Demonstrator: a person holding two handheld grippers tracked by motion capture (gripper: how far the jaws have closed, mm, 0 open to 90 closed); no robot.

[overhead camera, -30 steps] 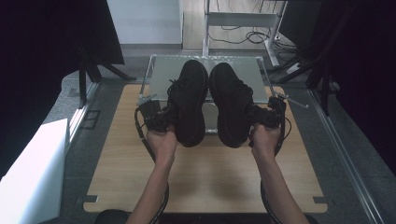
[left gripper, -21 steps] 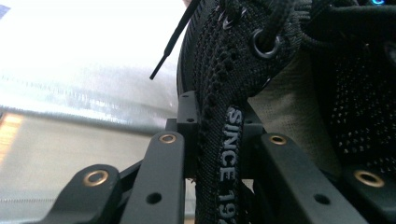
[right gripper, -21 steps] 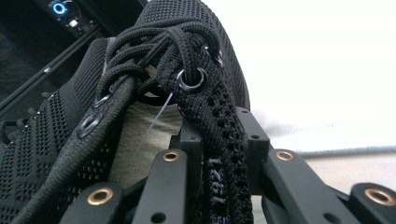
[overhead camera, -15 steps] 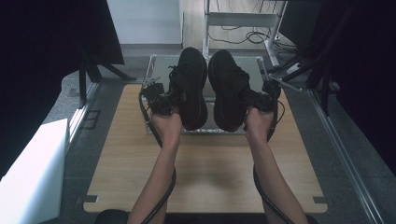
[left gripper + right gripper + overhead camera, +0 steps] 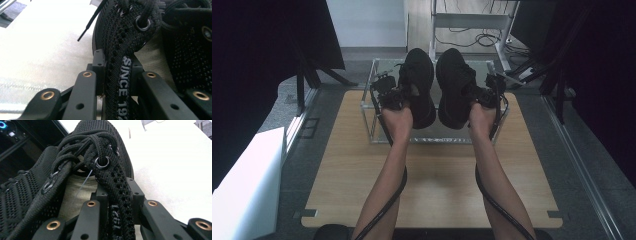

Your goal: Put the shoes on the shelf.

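Note:
Two black knit lace-up shoes hang side by side, toes pointing away from me, over a clear metal-framed box (image 5: 372, 107). My left gripper (image 5: 391, 96) is shut on the collar edge of the left shoe (image 5: 419, 82). In the left gripper view my left gripper (image 5: 116, 65) pinches the left shoe's (image 5: 120, 32) lettered strip; the jaws have just been opening a little, with the strip still between them. My right gripper (image 5: 485, 95) is shut on the right shoe (image 5: 454, 85). In the right gripper view my right gripper (image 5: 118, 192) clamps the right shoe's (image 5: 100, 135) eyelet edge.
The clear box stands at the far end of a wooden table (image 5: 437, 190). A white block (image 5: 247, 185) lies on the floor at the left. Beyond the table stand a metal rack (image 5: 472, 20) with cables and dark stands on both sides.
Both hands have carried the shoes away from me and slightly upward, from the box's near edge to over its middle.

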